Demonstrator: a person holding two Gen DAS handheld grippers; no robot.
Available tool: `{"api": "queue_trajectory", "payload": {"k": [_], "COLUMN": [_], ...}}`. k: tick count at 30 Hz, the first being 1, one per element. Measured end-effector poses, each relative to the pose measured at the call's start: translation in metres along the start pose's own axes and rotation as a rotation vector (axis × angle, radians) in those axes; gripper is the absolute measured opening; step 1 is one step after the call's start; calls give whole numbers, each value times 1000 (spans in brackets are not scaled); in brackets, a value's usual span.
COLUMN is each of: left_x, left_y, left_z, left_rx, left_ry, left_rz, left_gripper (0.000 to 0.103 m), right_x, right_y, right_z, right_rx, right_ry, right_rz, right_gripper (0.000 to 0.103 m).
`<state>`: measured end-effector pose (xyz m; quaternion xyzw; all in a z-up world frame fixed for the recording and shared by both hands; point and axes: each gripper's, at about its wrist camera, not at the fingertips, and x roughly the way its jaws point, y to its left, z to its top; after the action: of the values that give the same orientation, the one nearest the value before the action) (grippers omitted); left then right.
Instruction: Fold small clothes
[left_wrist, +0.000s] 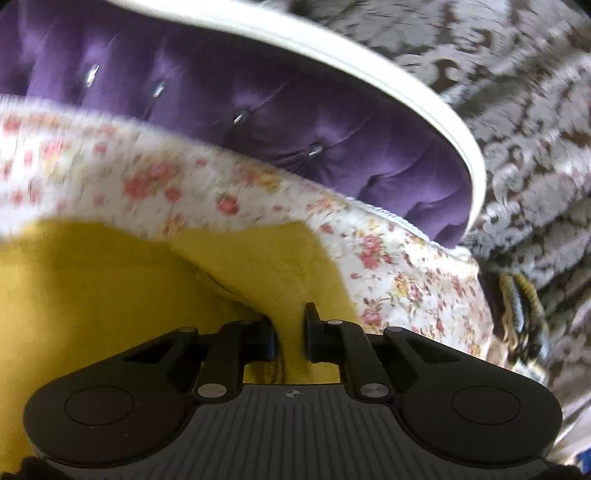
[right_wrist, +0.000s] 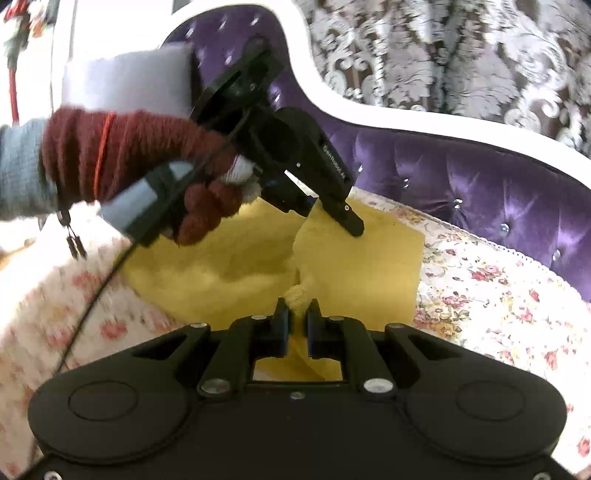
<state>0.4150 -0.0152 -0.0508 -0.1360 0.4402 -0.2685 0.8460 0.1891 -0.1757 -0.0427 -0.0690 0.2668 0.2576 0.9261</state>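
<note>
Where fabric bunches, pinched edge hidden; left tool (left_wrist: 289, 334) and right tool (right_wrist: 298, 317) clenched on yellow garment (right_wrist: 369, 266); floral bedspread (right_wrist: 498, 295) bare rightward.

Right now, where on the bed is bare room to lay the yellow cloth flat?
Free: flowered cover between the yellow cloth and purple headboard. Crowded: cloth's middle, where left tool and right tool pinch it.

Both tongs, left (left_wrist: 289, 332) and right (right_wrist: 298, 319), clamped.

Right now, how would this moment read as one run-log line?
stage: grasp | left gripper: jaws shut on yellow garment | right gripper: jaws shut on same garment | surface: floral bed cover
</note>
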Motion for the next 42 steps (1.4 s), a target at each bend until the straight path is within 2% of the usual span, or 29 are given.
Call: {"api": "queue_trajectory", "payload": {"k": [6,12,20,26,30,32,36,37,38,40,42], "left_x": [-44,-89,-86,-69,-68,-67,-71,-72,-74,-81,-91], "left_y": [-9,24,96,129,137,139,147,148,148,147,148], "left_z": [25,36,15,0,-3,-5,-6,-6,-5,-6,-7], "left_rx": [111,177,122,74,57,55,-22,-45,-62,-78,-104], "left_ry": [-29,-30,26,31,-1,-7,-26,-33,-41,-57,-77], "left_rz": [-3,60,140,126,130,149,140,139,149,207,206], "left_gripper": [13,13,13,15,33,48,52,56,69,82,82], "right_x": [-9,20,84,106,103,102,95,91,86,74,62], "right_y": [15,57,111,139,152,150,145,144,142,134,121], "right_z": [25,42,37,19,11,12,12,12,12,16,21], "right_rx": [76,57,-27,-121,-192,-187,-179,-177,-172,-156,-123], "right_ry": [-93,-118,-18,60,57,50,38,35,28,1,-25], "right_rz": [43,109,156,125,103,111,154,172,194,222,225], "right_gripper": [15,15,15,16,25,26,28,38,48,54,59]}}
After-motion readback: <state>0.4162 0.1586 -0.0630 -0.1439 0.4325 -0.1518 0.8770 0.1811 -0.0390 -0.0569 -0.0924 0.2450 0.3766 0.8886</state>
